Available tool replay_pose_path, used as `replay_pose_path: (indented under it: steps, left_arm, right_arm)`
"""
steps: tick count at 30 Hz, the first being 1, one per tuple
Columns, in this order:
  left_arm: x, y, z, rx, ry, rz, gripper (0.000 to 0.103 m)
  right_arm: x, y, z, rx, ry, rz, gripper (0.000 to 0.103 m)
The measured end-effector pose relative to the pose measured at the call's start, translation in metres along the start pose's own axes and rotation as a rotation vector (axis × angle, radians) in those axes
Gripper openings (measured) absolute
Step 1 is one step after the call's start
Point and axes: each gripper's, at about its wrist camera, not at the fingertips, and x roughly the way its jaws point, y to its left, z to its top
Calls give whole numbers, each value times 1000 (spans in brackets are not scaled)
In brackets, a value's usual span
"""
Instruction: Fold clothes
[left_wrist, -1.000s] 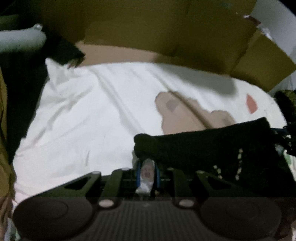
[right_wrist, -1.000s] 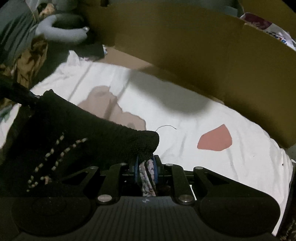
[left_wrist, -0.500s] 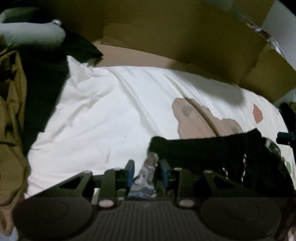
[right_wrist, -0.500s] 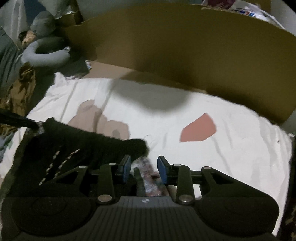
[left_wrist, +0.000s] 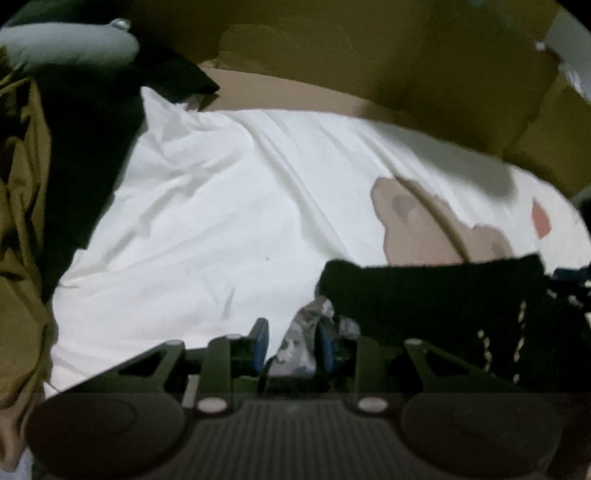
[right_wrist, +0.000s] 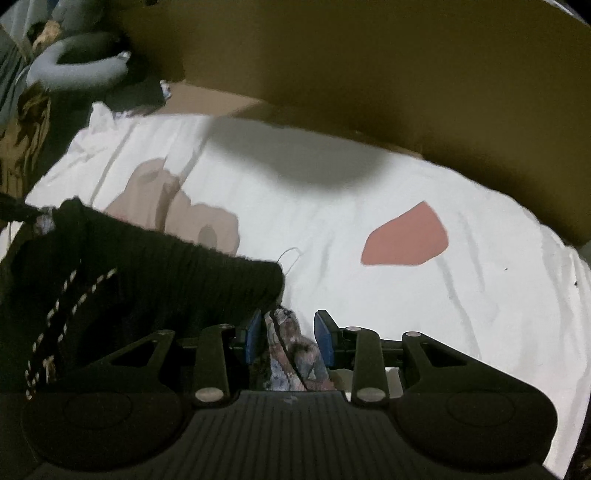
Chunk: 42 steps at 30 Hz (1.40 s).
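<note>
Across the lower right of the left wrist view lay the black knitted garment (left_wrist: 443, 295), its patterned lining (left_wrist: 306, 339) showing between the blue pads of my left gripper (left_wrist: 293, 341); those jaws stood apart, one pad clear of the cloth, the other just beside it. Lower left of the right wrist view: the same garment (right_wrist: 147, 280), cream-dotted lines on its face, patterned lining (right_wrist: 291, 350) bunched loose between my right gripper (right_wrist: 288, 339), jaws likewise apart, pressing nothing. Beneath: white sheet (right_wrist: 369, 206) with a tan bear print (right_wrist: 177, 206) and a red patch (right_wrist: 406, 240). Upper frame: brown cardboard wall (right_wrist: 369, 74). Upper left corner: grey plush toy (right_wrist: 74, 70).
</note>
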Motion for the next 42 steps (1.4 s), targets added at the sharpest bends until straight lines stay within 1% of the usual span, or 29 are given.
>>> replay_pose_path:
  steps: [5,8,10,14,17,20,21,23,25,26,27,28,29,30,32,35,37,39,42]
  left_arm:
    - [12,0,-6,-6,29,-4,30]
    - [15,-3,-7,4,32,-4,30]
    - [17,-3,-7,5,37,-5,30]
    - [20,-5,-8,11,40,-27,30]
    - [20,-6,-9,20,44,-62,30]
    - [20,-11,-10,38,44,-71,30]
    - [21,-12,-10,42,43,-72,30]
    - [21,-15,-10,53,44,-84,30]
    - [21,-20,-11,73,54,-114,30]
    - [21,-23,-11,89,55,-117,28]
    - [21,-27,-12,107,53,-104,26]
    - [21,-30,-13,119,50,-87,23]
    - [21,-32,-13,124,47,-77,18]
    - [20,-33,-13,122,40,-73,10]
    - [16,-35,-13,123,18,-60,7]
    - [6,-36,-11,144,-40,-20,4]
    - [-1,-35,-7,151,-75,7,4]
    - [-6,-37,-4,185,-101,51,3]
    - [-11,-44,2,231,-137,97,3]
  right_arm:
    - [7,2,-8,5,21,8,39]
    - [9,5,-6,-17,22,13,39]
    - [12,7,-4,-30,26,32,40]
    - [19,10,2,-49,35,50,43]
    - [21,9,4,-52,40,64,44]
    - [22,9,6,-57,29,71,44]
    - [22,10,5,-65,24,73,42]
    - [21,15,4,-90,15,78,32]
    - [20,19,4,-126,11,82,26]
    - [19,20,4,-142,12,84,24]
    - [18,20,4,-150,12,88,21]
    - [16,19,4,-150,11,90,20]
    - [15,19,4,-151,5,84,18]
    - [12,19,4,-153,-4,76,17]
    - [5,19,4,-166,-29,48,15]
    - [-6,20,5,-200,-71,-4,14]
    - [-12,22,6,-256,-96,-48,14]
    - [-16,26,5,-319,-113,-86,14]
    - [-19,29,6,-362,-132,-113,13]
